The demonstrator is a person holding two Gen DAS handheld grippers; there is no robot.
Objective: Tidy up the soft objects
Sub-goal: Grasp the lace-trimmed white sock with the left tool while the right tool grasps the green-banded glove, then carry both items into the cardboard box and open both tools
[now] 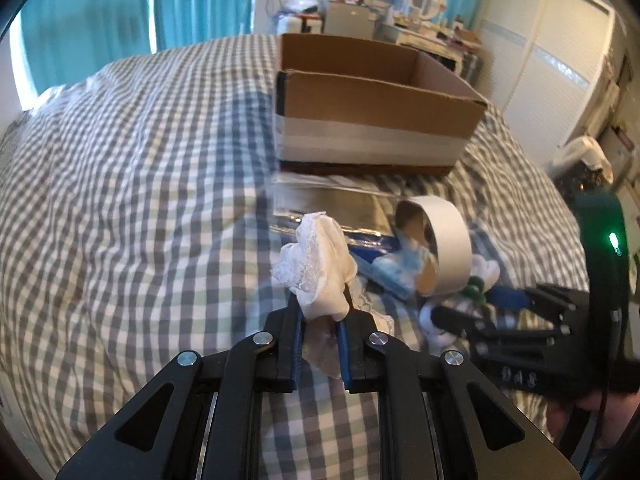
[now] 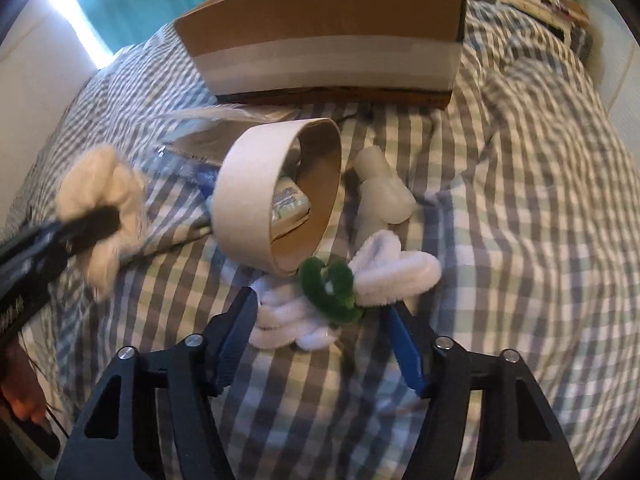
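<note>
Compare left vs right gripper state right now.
The left gripper is shut on the white lace cloth and lifted off the checked bedspread; the right gripper is open, straddling the white-and-green chenille toy lying on the bed, nothing gripped. Both have black frames and blue pads.

On the bed [image 2: 520, 160], the box [image 2: 328, 40] sits at twelve o'clock, the tape roll [image 2: 256, 184] before it. The chenille bundle [image 2: 344, 292] lies at the roll's five o'clock, the small bottle [image 2: 380, 188] at its three.
</note>
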